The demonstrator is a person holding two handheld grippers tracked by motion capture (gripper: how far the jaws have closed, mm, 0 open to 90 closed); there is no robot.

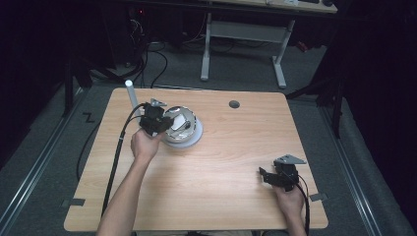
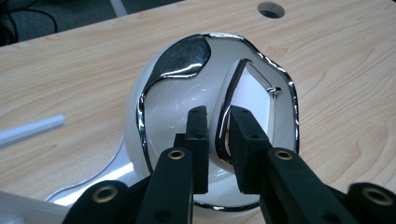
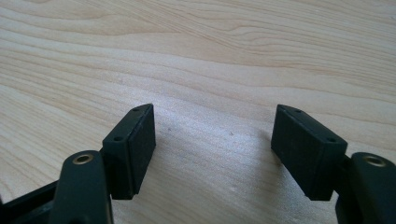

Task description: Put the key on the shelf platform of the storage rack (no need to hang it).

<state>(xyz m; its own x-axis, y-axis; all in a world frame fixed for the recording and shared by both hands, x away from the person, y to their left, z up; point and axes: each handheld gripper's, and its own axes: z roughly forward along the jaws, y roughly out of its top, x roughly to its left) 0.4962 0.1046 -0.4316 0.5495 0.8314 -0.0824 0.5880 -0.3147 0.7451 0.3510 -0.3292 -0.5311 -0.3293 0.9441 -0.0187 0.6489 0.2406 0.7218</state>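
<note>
Near table edge, right side: right gripper [image 1: 268, 176] in right hand [image 1: 290, 199], resting low over bare wood, jaws spread wide with nothing between them; pads [image 3: 135, 149] well apart in right gripper view, plain woodgrain beyond.

Mid-table, left: left hand [image 1: 145, 145] gripping left gripper [image 1: 164, 123], cable trailing back along forearm toward near edge. Jaws clenched on chrome rim of shiny bowl-shaped piece [image 2: 196, 93]; in left gripper view, pads [image 2: 198, 140] pinching thin metal edge, narrow slit remaining between them. Piece mirror-finished, white and dark reflections across its surface, tilted toward the gripper.

Under and around it: white round base [image 1: 194, 140], sitting flat on wooden table [image 1: 221, 196], left of centre, toward far side.

Farther back: white rod [image 1: 131, 93] rising near far-left corner, just beside gripper. Round grommet hole [image 1: 234, 104] in tabletop near far edge, well apart from the chrome piece.
</note>
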